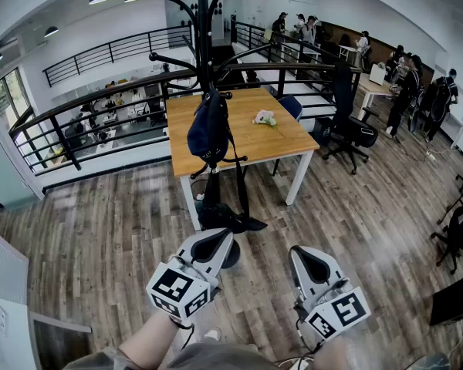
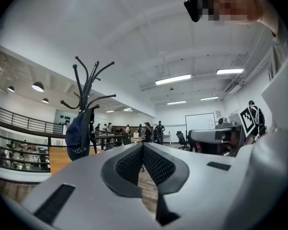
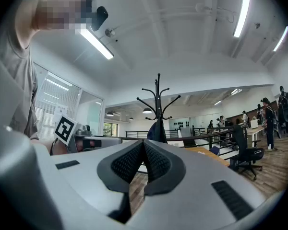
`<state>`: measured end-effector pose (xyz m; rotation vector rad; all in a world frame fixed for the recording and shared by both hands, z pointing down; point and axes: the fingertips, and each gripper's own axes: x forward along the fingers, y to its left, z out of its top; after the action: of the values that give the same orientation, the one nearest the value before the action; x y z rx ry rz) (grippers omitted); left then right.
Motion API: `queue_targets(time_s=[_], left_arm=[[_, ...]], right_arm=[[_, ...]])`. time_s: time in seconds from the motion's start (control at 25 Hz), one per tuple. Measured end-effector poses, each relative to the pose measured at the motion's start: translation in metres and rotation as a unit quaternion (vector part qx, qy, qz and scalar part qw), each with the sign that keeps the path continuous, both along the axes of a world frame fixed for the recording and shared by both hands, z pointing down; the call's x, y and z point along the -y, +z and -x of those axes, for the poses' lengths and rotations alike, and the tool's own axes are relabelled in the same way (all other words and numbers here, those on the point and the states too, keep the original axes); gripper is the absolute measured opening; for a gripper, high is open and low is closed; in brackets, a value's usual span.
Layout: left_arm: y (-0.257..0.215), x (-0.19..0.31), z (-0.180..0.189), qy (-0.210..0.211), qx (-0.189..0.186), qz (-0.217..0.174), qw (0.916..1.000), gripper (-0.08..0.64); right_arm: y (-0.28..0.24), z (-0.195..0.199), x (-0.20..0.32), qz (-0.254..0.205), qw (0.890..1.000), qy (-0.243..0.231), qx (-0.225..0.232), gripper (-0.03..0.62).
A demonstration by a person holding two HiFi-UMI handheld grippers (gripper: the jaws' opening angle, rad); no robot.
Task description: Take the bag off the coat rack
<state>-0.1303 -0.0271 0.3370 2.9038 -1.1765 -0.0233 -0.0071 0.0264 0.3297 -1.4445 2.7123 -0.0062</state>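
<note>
A dark blue bag (image 1: pixel 208 129) hangs by its strap from a hook of the black coat rack (image 1: pixel 203 21), which stands on the wooden floor ahead of me. The same bag (image 2: pixel 78 131) shows at the left in the left gripper view, and the bag (image 3: pixel 156 131) shows behind the jaw tips in the right gripper view. My left gripper (image 1: pixel 222 234) is low in the head view, near the rack's base, shut and empty. My right gripper (image 1: pixel 299 250) is beside it, also shut with nothing between the jaws. Both are well short of the bag.
A wooden table (image 1: pixel 270 141) with a small white bunch (image 1: pixel 265 118) stands just behind the rack. A black railing (image 1: pixel 100 110) runs behind it. An office chair (image 1: pixel 347 126) is at the right, and several people (image 1: pixel 405 83) stand further back. A dark cloth (image 1: pixel 228 218) lies at the rack's base.
</note>
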Motion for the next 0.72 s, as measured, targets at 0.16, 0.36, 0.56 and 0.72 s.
queue_targets(time_s=[0.16, 0.36, 0.56, 0.72], left_arm=[[0.000, 0.000, -0.002, -0.003, 0.005, -0.006, 1.0000, 0.017], [-0.002, -0.005, -0.009, -0.001, 0.006, -0.007, 1.0000, 0.017], [0.005, -0.013, -0.020, -0.004, 0.013, -0.001, 0.9999, 0.017], [0.010, -0.021, -0.024, -0.022, 0.013, -0.003, 0.9997, 0.017]], right_arm=[[0.003, -0.002, 0.002, 0.002, 1.000, -0.001, 0.009, 0.029], [0.003, -0.001, -0.004, -0.002, 1.000, -0.015, 0.003, 0.031], [0.004, -0.010, -0.014, -0.008, 1.000, -0.019, 0.010, 0.031], [0.010, -0.026, -0.024, -0.010, 1.000, -0.009, 0.027, 0.032]])
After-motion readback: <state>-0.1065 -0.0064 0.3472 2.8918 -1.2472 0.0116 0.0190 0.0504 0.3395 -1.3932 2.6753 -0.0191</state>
